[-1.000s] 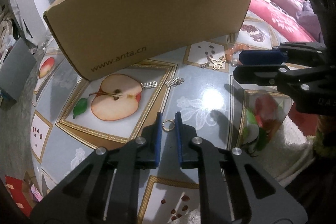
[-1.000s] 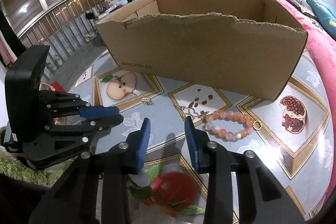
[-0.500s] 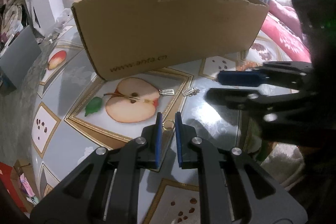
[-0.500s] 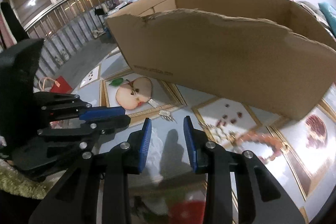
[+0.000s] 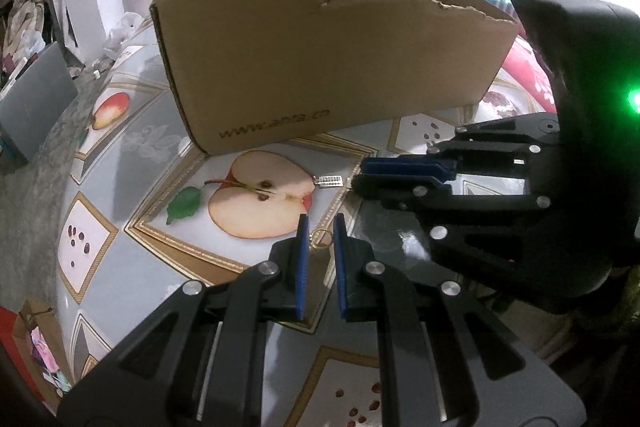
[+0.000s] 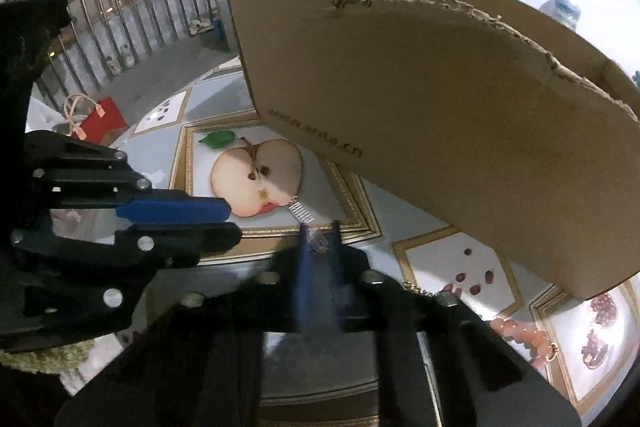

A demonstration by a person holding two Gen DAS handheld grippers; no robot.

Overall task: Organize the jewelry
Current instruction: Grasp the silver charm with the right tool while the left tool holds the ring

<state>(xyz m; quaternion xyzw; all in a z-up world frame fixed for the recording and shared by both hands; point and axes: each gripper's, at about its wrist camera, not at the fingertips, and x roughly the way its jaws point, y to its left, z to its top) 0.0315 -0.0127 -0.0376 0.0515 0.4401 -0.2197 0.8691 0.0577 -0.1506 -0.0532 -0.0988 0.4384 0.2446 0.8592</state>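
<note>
Since the right claw (image 6: 320,247) has just been closing on the small silver ladder-shaped earring (image 6: 318,241), a light, slippery piece best pinched mid-length, the left claw (image 5: 320,239) pinches a thin gold ring (image 5: 321,239).

One torn brown cardboard box (image 5: 320,67), one small gold ring (image 5: 321,238), two silver rectangular earrings (image 6: 301,211) and one peach beaded bracelet (image 6: 524,337) are visible.

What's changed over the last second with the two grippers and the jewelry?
The right gripper swung left across the table, away from the bead bracelet, and its jaws have just been closing around one silver earring. Unchanged: the left gripper is shut on the gold ring; the other earring and the cardboard box sit as before.
</note>
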